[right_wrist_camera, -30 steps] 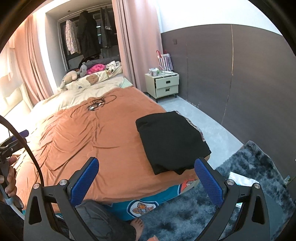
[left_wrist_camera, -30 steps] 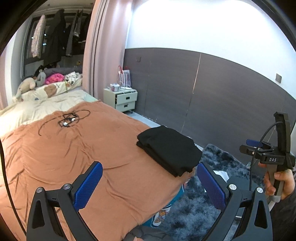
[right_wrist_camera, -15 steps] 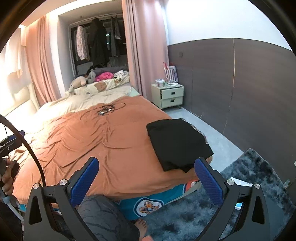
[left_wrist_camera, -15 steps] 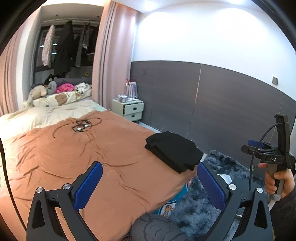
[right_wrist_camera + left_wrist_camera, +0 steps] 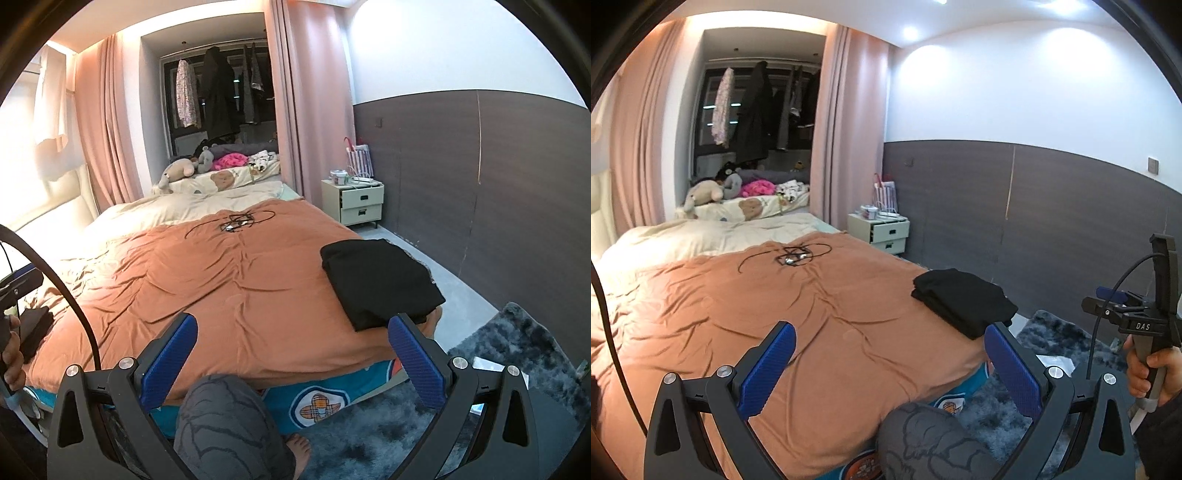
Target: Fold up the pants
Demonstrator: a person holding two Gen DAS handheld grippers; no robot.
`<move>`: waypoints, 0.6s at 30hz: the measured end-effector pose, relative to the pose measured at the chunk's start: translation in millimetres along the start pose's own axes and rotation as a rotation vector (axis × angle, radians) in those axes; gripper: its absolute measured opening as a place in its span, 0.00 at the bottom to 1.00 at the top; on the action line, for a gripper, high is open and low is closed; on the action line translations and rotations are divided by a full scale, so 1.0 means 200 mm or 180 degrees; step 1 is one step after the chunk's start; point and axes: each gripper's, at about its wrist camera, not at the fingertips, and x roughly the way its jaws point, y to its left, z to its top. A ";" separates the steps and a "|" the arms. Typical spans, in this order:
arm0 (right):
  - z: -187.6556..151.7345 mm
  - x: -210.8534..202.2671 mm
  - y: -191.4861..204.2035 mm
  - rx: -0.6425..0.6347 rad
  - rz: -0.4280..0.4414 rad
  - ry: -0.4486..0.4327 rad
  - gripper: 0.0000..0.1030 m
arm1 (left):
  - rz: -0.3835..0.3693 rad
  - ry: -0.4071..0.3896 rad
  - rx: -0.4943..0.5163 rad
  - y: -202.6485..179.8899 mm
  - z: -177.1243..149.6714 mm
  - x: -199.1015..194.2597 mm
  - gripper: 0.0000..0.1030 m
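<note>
Lying folded at the corner of the orange quilted bedspread [image 5: 229,291], black fabric pants [image 5: 380,280] are noted; left gripper [image 5: 888,365] and right gripper [image 5: 291,356] are held released, empty; "DAS" is read on the right gripper's body.

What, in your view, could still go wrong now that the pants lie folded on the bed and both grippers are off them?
1. The folded black pants lie at the corner of the orange bed cover, one end close to the edge; a nudge might slide them off onto the shaggy grey rug.
2. A tangled black cable lies loose further up the bed and could snag a gripper reaching that way.
3. The left gripper and right gripper are open and empty, so nothing steadies the stack.
</note>
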 end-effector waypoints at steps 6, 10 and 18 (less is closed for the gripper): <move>-0.07 0.02 0.00 0.0038 0.0087 -0.0016 1.00 | 0.0160 -0.0035 -0.0131 0.06 -0.13 -0.09 1.00; -0.15 0.00 0.00 0.0070 0.0121 -0.0036 1.00 | 0.0261 -0.0072 -0.0215 0.11 -0.19 -0.16 1.00; -0.24 -0.01 0.03 0.0040 0.0094 -0.0043 1.00 | 0.0543 -0.0080 -0.0173 0.12 -0.34 -0.26 1.00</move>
